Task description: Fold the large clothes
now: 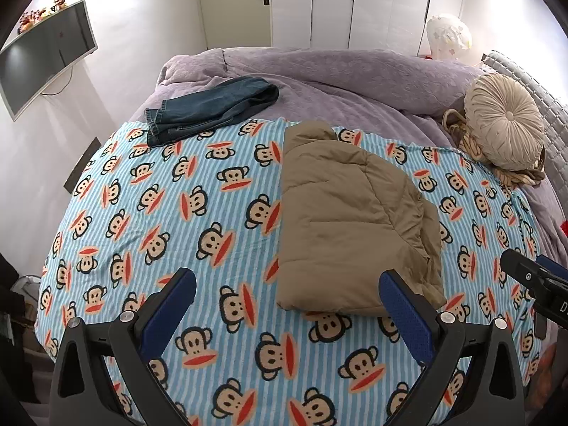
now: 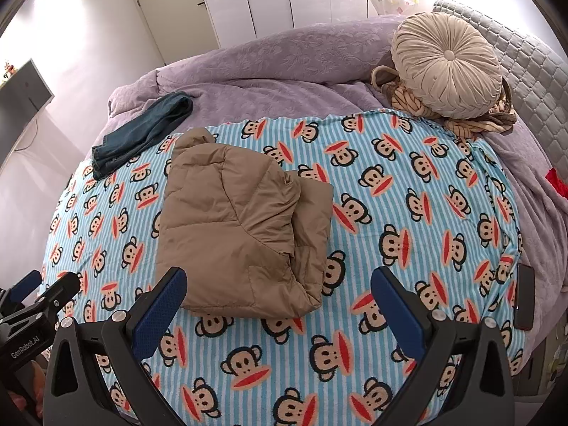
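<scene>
A tan quilted jacket [image 1: 348, 213] lies folded into a compact bundle on the monkey-print blanket [image 1: 177, 230]; it also shows in the right wrist view [image 2: 241, 227]. My left gripper [image 1: 287, 294] is open and empty, held above the blanket just in front of the jacket's near edge. My right gripper [image 2: 278, 291] is open and empty, also above the blanket, with its left finger over the jacket's near edge. The right gripper shows at the right edge of the left wrist view [image 1: 536, 284]. Folded blue jeans [image 1: 209, 106] lie at the blanket's far left.
A purple duvet [image 1: 337, 71] covers the far bed. A round beige cushion [image 2: 447, 64] rests on striped cloth at the far right. A dark phone [image 2: 524, 298] lies at the blanket's right edge. A TV [image 1: 46, 53] hangs on the left wall.
</scene>
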A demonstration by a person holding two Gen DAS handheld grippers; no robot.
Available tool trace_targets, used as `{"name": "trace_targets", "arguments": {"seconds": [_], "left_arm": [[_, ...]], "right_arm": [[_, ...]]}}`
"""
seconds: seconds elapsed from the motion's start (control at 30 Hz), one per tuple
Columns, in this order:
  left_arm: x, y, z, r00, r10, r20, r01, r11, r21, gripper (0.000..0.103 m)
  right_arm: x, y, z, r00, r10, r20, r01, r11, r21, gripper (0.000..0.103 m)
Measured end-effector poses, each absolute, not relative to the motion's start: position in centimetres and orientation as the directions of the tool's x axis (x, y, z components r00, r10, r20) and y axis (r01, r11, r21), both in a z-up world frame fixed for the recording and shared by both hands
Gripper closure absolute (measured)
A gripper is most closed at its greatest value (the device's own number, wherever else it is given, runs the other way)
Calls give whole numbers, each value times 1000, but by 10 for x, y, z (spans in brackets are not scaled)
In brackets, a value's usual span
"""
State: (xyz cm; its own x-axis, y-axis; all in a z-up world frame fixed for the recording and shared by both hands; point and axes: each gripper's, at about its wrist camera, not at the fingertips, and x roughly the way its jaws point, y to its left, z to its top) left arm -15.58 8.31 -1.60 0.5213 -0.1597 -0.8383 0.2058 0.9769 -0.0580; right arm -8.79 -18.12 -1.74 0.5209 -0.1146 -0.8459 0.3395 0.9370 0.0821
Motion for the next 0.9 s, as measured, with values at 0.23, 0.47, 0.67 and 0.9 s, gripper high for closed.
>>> {"name": "trace_targets", "arguments": {"seconds": [0.23, 0.47, 0.67, 0.9], "left_arm": [[-155, 83, -16, 522, -158, -838, 207, 977, -55, 0], [-155, 83, -16, 522, -158, -838, 207, 977, -55, 0], [-154, 83, -17, 522, -157, -839, 207, 977, -54, 0], [-153, 84, -19, 521, -155, -839, 209, 977, -51, 0]], "right_arm": [[-89, -181, -19, 521, -113, -846, 338, 938, 82, 0], [-89, -181, -19, 520, -112, -847, 337, 938, 83, 0], [-87, -182, -19, 520, -112, -847, 335, 938, 82, 0], [-87, -182, -19, 520, -110, -847, 334, 939, 83, 0]]}}
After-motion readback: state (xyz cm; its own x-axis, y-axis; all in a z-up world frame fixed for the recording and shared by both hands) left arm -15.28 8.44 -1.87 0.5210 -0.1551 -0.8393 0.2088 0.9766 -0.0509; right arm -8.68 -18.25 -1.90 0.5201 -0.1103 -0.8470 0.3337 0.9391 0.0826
